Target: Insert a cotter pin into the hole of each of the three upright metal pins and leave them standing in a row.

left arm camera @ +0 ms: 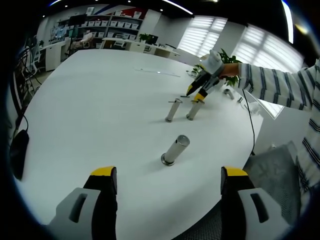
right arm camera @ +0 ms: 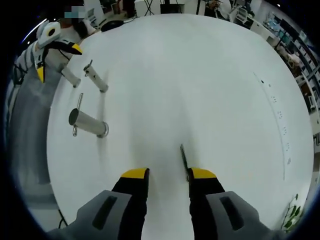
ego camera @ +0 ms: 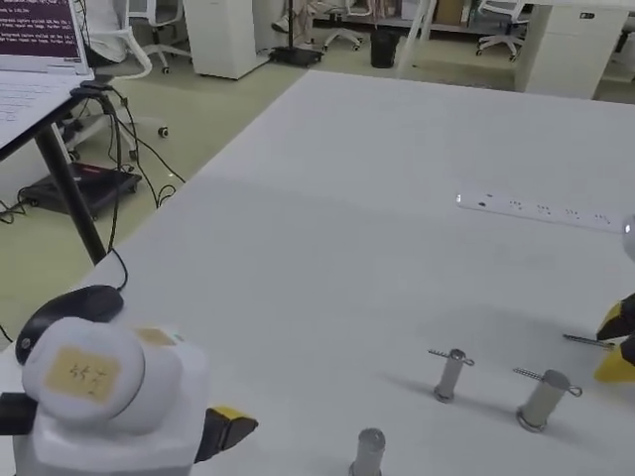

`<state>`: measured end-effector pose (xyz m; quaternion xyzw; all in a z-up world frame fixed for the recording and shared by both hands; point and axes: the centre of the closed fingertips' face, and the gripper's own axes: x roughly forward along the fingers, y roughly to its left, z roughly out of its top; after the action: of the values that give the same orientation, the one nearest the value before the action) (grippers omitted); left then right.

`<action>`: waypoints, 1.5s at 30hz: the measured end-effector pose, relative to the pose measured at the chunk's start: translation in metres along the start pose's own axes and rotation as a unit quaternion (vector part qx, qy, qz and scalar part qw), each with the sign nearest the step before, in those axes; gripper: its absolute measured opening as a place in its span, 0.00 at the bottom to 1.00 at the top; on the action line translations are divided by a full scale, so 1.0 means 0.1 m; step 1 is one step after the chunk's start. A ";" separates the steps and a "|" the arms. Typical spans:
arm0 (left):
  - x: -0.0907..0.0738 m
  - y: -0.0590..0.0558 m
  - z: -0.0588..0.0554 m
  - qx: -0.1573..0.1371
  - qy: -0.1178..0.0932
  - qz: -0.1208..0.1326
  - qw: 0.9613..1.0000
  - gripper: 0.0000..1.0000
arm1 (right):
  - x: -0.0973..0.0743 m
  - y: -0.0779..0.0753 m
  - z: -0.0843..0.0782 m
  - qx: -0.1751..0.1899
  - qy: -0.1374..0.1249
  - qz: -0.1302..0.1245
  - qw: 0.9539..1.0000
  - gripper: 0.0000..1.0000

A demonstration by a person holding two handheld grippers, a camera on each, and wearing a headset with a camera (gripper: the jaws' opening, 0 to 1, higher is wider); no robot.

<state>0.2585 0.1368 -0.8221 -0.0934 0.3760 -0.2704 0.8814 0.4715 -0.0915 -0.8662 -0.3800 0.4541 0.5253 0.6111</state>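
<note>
Cotter pin (right arm camera: 183,157) | along jaw of right hand-held gripper (right arm camera: 169,173) | narrowly apart, hold unclear

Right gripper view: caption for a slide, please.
Cotter pin at the right gripper, three upright metal pins beyond, two already pinned.

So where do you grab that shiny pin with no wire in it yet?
Probably low on the round shaft of the bare pin, just above its wider foot, coming in level from the side. It stands upright, and the other two pins carry their cotter pins near the top, so that end should stay free.
</note>
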 end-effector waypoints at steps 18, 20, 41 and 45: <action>0.02 -0.01 -0.02 -0.001 0.007 0.005 1.000 0.83 | 0.02 -0.03 -0.02 0.034 0.015 -0.019 0.999 0.19; 0.02 -0.03 -0.02 -0.008 0.007 0.002 1.000 0.84 | 0.02 -0.04 -0.02 0.039 0.017 -0.023 0.999 0.15; 0.07 -0.06 0.01 -0.008 0.001 -0.004 1.000 0.84 | 0.04 -0.13 -0.02 0.026 0.073 -0.057 0.995 0.02; 0.05 -0.07 0.03 -0.003 0.000 -0.005 1.000 0.84 | 0.05 -0.16 -0.02 0.025 0.077 -0.061 0.995 0.02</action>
<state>0.2606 0.1283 -0.8205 -0.0980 0.3761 -0.2736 0.8798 0.4871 -0.0945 -0.8717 -0.4310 0.4888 0.4445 0.6146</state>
